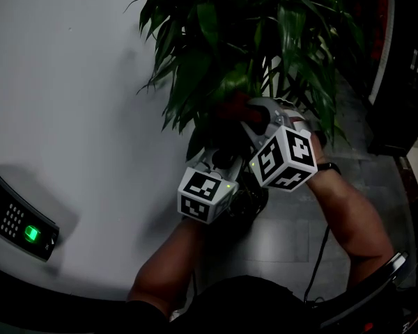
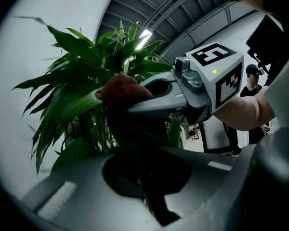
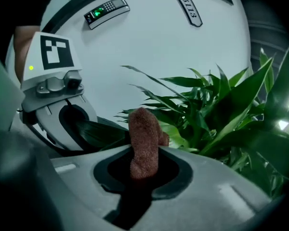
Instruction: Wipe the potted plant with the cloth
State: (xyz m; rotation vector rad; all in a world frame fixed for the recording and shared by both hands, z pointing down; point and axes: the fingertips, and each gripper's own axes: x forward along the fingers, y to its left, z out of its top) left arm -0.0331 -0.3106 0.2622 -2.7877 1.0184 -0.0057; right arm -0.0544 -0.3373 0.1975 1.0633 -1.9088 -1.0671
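Pale, smooth wall [image 1: 70,82] curves behind everything, with a dark keypad [image 1: 21,223] glowing green fixed to it and grey floor tiles [image 1: 362,165] off to the right. Both of my bare forearms reach forward from the bottom of the head view and meet close together at the lower foliage of the plant [image 1: 230,33]. The left forearm [image 1: 171,266] comes in low, and the right forearm [image 1: 352,211] angles in from the side.

My left gripper [image 2: 151,196] points level, its jaws brought together on one long dark leaf [image 3: 94,131] that runs up out of the pinch. My right gripper [image 3: 139,177] tips slightly downward just beside it, jaws clamped on the cloth [image 3: 143,143], a nubbly rust-brown wad standing up from the grip like a thumb. The cloth's free end sits right up against the foliage; whether it presses on the held leaf I cannot tell.

The plant's leaves are narrow, strap-shaped and glossy, arching outward in a dense spray. Both grippers are matte grey moulded plastic, each carrying a white cube printed with black square markers.
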